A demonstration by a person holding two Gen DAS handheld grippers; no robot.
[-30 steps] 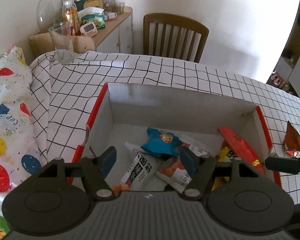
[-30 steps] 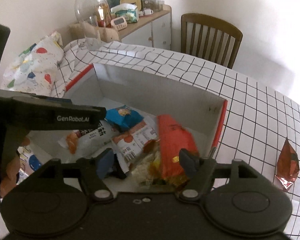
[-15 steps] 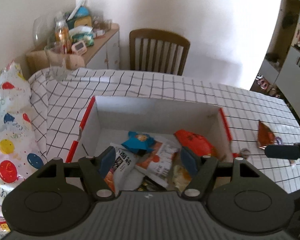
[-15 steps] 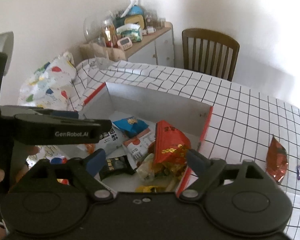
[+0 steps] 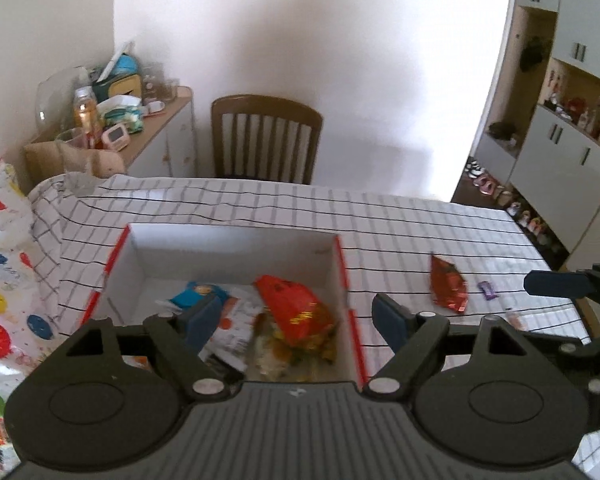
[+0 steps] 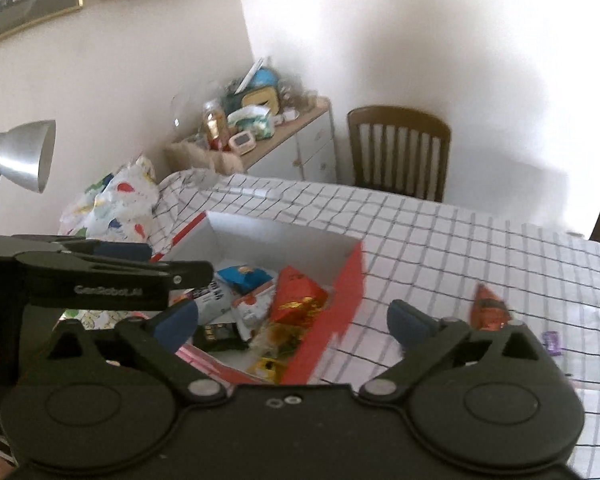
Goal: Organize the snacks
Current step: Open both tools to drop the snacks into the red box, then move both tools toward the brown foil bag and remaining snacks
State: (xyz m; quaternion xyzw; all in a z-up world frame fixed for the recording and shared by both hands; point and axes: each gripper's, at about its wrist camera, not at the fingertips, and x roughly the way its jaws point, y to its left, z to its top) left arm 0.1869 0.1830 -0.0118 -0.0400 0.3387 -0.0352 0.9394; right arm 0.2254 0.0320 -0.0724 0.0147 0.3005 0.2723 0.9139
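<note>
— Red-trimmed cardboard box (image 5: 236, 240) sits on the checked counter (image 5: 400, 220), already holding a heap of snacks: a big red bag (image 5: 292, 304), a blue packet (image 5: 198, 294), white wrappers. How much is left, do you think?

— Most of it looks done. From the left wrist view, what lies outside the box is at about three o'clock of it: a small red packet (image 5: 448, 284) flat on the cloth, and just beyond that a tiny purple sweet (image 5: 487, 290). Another small wrapper near the counter's edge is too blurred to name.

— And the grippers?

— Left gripper (image 5: 296, 318) hangs over the box's right half, jaws opening, nothing between them. Right gripper (image 6: 292, 320) hovers above the box's near red wall, jaws also opening and very wide, nothing between them either. Neither touches a snack.

— So what comes next?

— My guess: the right one goes for the red packet (image 6: 490, 310), which lies at about two o'clock of its jaws, well apart from the box. The purple sweet (image 6: 551, 340) follows. Being so small and flat, that one may be fiddly to pinch.
</note>
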